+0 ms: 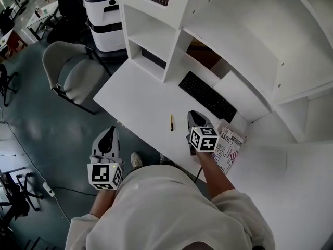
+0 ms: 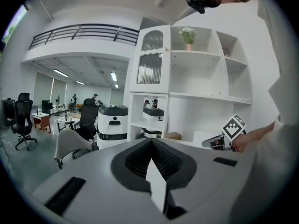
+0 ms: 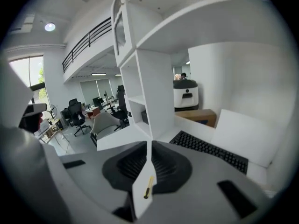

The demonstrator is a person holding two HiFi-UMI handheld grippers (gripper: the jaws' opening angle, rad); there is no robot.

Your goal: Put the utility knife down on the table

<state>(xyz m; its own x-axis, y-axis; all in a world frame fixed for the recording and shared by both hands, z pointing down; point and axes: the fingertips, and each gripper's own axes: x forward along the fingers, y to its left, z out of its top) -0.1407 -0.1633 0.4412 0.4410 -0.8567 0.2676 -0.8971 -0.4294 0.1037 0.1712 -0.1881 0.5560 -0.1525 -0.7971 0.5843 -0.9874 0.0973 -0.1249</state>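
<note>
The knife [image 1: 171, 122] lies flat on the bare table [image 1: 136, 95], at the middle of the head view and just left of the right gripper [image 1: 196, 117], so the put-down looks done and the step in hand is the retreat. The right gripper holds nothing. In its own view the jaw tips stand all but together, and the knife shows only as a small yellow sliver through the gap behind them, down on the tabletop and apart from the pads. The left gripper [image 1: 107, 135] hangs at lower left, off the table edge and over the floor, its jaws likewise together and empty. As I judge it, the next move calls for little: draw the right gripper clear without brushing the knife or the keyboard [image 1: 207, 96] above it. The knife is too small to tell whether its blade is out. The person's body covers the near table edge at the bottom of the frame, and the marker cubes hide both hands' hold on the grippers.
</note>
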